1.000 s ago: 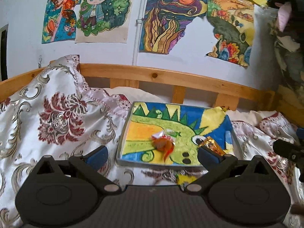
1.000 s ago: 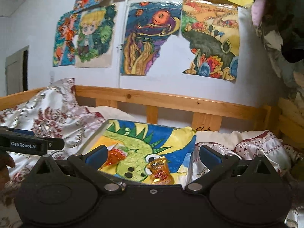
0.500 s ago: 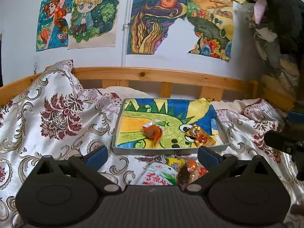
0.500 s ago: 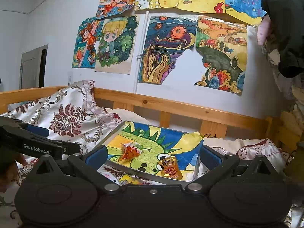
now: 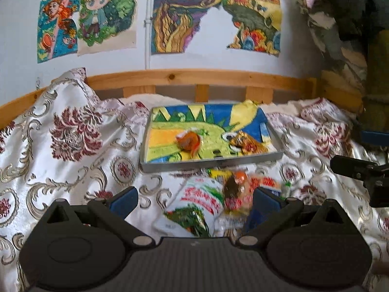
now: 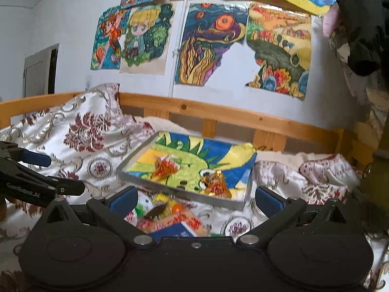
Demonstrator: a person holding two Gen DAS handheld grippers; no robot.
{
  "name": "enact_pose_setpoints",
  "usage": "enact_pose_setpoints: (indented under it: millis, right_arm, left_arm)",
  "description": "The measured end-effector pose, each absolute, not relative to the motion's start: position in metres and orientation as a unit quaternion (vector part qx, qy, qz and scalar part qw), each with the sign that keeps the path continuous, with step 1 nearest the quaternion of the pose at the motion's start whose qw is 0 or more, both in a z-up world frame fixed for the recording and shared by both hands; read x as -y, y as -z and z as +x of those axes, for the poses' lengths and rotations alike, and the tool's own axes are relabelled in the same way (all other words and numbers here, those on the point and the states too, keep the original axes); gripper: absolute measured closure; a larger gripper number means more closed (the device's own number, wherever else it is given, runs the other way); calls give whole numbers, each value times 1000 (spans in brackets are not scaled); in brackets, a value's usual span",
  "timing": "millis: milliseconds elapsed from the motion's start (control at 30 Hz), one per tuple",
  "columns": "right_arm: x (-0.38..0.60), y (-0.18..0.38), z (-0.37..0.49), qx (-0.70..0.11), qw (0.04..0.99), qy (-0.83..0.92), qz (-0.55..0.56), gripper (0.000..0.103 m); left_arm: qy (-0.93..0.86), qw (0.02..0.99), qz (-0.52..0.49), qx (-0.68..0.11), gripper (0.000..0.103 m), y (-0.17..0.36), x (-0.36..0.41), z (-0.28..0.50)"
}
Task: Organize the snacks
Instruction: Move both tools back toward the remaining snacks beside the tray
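Left wrist view: we count two wrapped snacks, orange one (image 5: pixel 189 141) and gold one (image 5: pixel 248 143), in the tray (image 5: pixel 209 164) ahead of both wide-open, empty grippers (image 5: pixel 195 198) (image 6: pixel 195 198), loose pile (image 5: pixel 218 202) between our left fingers.

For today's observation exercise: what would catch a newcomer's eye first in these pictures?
Probably the shallow grey tray lined with a bright dinosaur drawing, lying on the floral bedspread with two orange-wrapped snacks inside. Next, the loose pile of snack packets just in front of it, and the colourful paintings on the wall behind.

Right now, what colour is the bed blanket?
White blanket with dark red flowers and pale scrolls; left wrist view shows it best.
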State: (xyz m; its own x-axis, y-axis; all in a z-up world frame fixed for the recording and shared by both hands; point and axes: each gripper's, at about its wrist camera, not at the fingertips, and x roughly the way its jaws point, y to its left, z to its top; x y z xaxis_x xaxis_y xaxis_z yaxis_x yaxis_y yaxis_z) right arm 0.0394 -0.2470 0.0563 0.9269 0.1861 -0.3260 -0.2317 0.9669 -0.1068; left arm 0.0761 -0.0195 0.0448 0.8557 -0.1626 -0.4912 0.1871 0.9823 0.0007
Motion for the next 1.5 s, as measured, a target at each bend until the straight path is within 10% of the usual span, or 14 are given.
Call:
enact_pose_setpoints:
  millis: [1500]
  right_arm:
    - [248, 18, 56, -296, 947, -102, -70, 1]
  left_arm:
    - [115, 930, 63, -343, 1, 11, 34, 84]
